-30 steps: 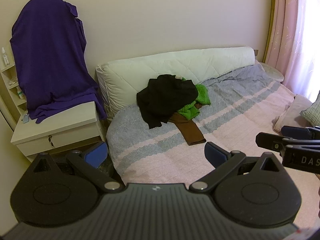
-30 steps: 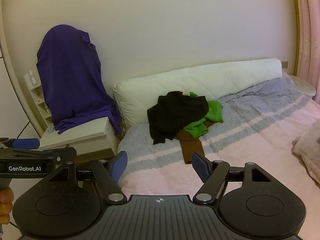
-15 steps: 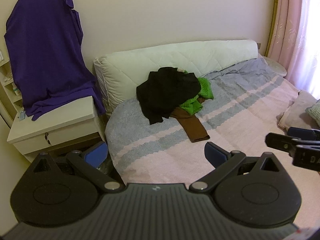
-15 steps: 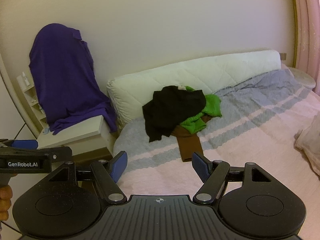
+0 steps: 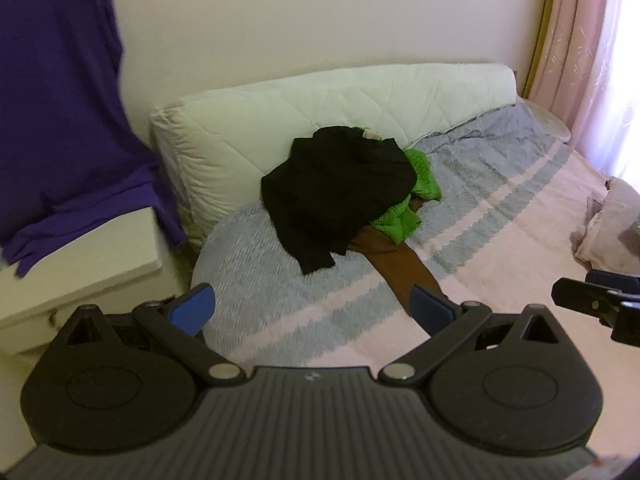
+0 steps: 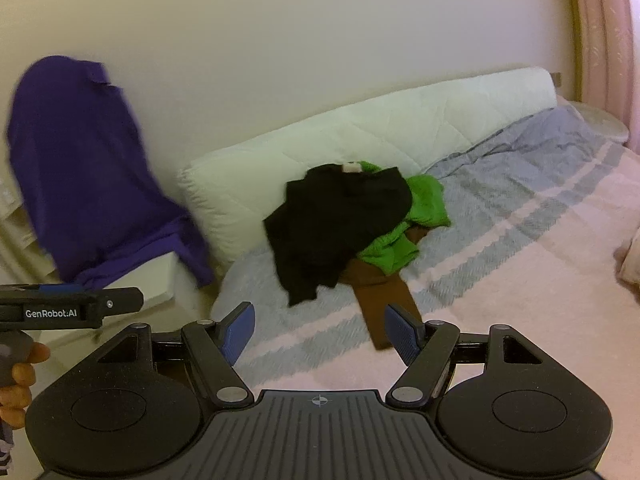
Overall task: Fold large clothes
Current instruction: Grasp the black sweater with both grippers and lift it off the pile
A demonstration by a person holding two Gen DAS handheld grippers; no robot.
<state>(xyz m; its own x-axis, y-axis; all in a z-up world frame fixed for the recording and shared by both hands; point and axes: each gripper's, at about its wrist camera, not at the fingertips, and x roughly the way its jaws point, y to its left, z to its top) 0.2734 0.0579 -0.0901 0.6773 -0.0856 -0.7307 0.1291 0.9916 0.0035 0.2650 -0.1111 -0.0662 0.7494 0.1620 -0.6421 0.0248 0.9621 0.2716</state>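
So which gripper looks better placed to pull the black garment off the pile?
Probably the right gripper: it is open, with the black garment centred ahead. The left gripper, also open, sits similarly, so the edge is slight.

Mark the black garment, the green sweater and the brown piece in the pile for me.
black garment (image 5: 336, 184), left wrist view, middle of the top layer
green sweater (image 6: 426, 200), right wrist view, its upper bunched part
brown piece (image 6: 380, 300), right wrist view, its flat lower end

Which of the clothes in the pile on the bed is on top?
The black garment is on top. It drapes over the green knit and the brown piece, which only peek out from under its right and lower edges.
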